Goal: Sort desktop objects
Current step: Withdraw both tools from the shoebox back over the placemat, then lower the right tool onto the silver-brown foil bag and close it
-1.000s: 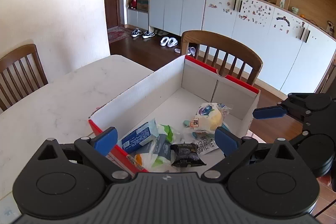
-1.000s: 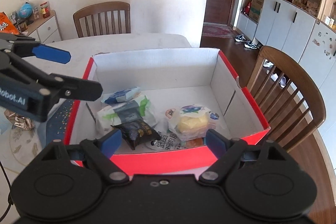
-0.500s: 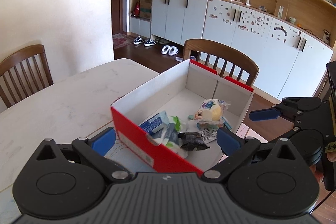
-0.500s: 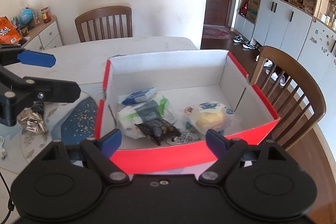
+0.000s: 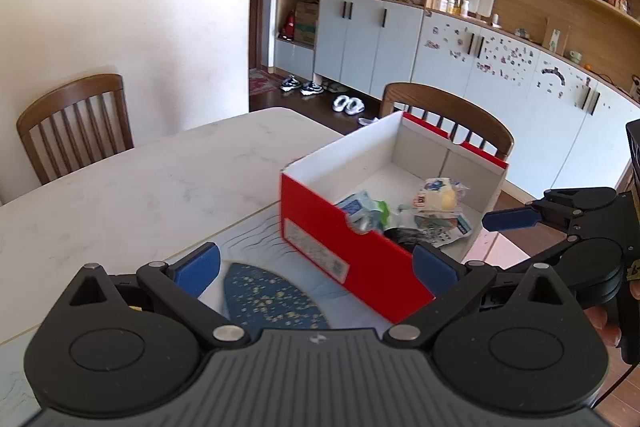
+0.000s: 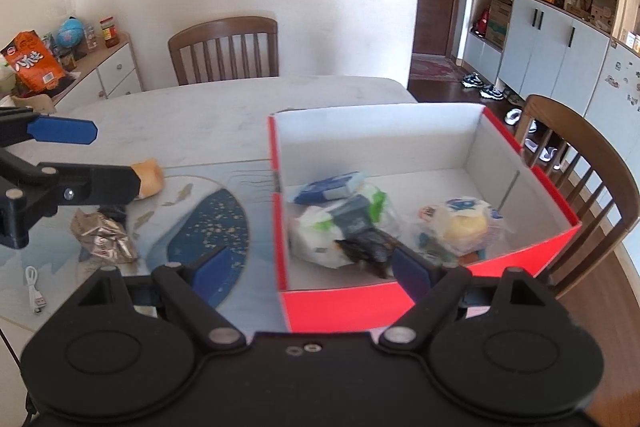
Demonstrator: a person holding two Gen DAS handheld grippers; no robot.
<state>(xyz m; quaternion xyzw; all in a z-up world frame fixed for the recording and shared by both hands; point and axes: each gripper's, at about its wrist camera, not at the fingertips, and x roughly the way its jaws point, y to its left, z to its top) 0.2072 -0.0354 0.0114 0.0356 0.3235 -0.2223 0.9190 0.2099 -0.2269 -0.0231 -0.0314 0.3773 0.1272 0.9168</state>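
A red cardboard box (image 6: pixel 344 311) with a white inside stands on the table's right part; it also shows in the left wrist view (image 5: pixel 352 247). Inside lie a blue packet (image 6: pixel 328 187), a white-green pouch (image 6: pixel 316 239), a black packet (image 6: pixel 368 247) and a wrapped yellow bun (image 6: pixel 464 227). On the mat left of the box lie a crumpled foil wrapper (image 6: pixel 102 237), a tan bread roll (image 6: pixel 150 179) and a white USB cable (image 6: pixel 34 289). My left gripper (image 5: pixel 316 267) is open and empty, left of the box. My right gripper (image 6: pixel 308 267) is open and empty over the box's near wall.
A blue-patterned placemat (image 6: pixel 212 231) covers the near table. Wooden chairs stand at the far side (image 6: pixel 224 51) and at the right (image 6: pixel 580 163). A sideboard (image 6: pixel 100 75) with snacks is at the far left. The white marble tabletop (image 5: pixel 140 187) stretches behind.
Both grippers have pulled back and to the left from the box. The box now sits farther right in both views and the items on the mat have come into sight.
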